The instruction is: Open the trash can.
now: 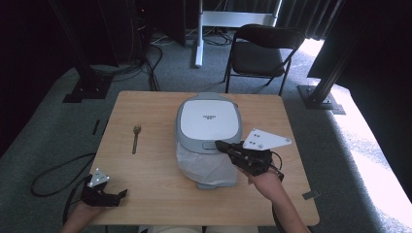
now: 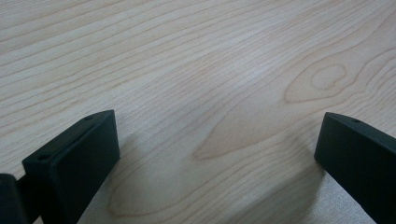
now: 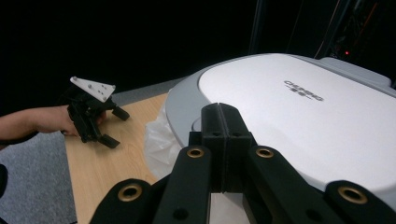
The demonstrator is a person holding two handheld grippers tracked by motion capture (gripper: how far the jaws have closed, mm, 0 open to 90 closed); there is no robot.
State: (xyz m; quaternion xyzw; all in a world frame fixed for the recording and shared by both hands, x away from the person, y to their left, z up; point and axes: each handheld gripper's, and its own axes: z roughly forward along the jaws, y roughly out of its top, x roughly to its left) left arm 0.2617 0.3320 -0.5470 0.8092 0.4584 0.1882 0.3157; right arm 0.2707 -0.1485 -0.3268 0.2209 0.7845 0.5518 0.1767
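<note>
Jaws first: on the right gripper (image 3: 223,154) we see them pressed together w/ nothing between, tips at the front edge of the rice cooker (image 1: 209,124) lid, by its latch. Left gripper (image 2: 215,154) jaws spread wide over bare wooden table (image 2: 196,56), holding nothing; it sits near the table's front-left corner. Cooker closed, mid-table, w/ a clear plastic bag (image 1: 206,167) under its front. A spoon (image 1: 136,138) lies left of it, well apart.
</note>
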